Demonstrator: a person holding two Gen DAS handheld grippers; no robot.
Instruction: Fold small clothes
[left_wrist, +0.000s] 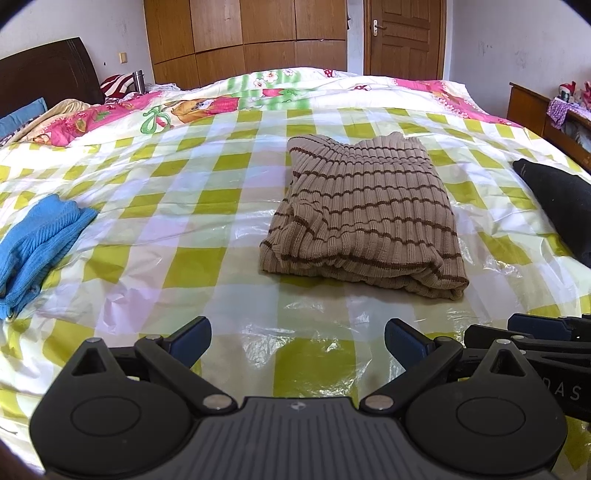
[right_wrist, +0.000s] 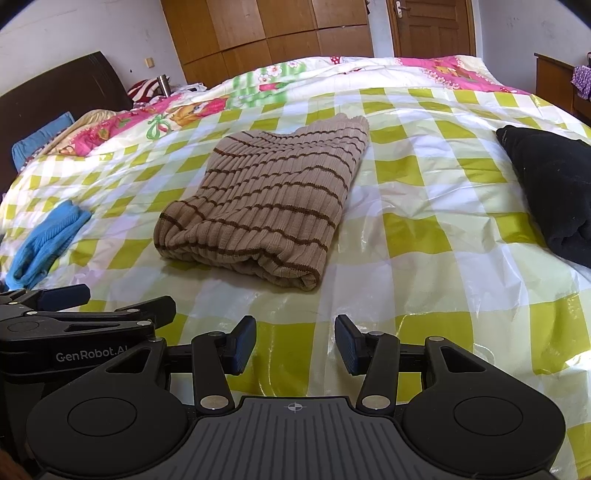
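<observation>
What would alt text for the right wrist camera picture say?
A folded tan striped sweater lies on a green-checked plastic sheet over a bed, between a blue garment and a black garment. The open right gripper hovers empty in front.

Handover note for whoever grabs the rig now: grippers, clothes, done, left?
Left gripper: jaws open, empty, above the checked sheet.
Right gripper: jaws open, empty, beside the left one.
Striped beige sweater: folded into a neat block, mid-bed, ahead of both grippers.
Blue knit garment: far left, looks loosely bunched.
Black garment: far right, partly out of frame; fold state unclear.
Done: the sweater looks folded.
Left: probably the blue piece; check the black one.
</observation>
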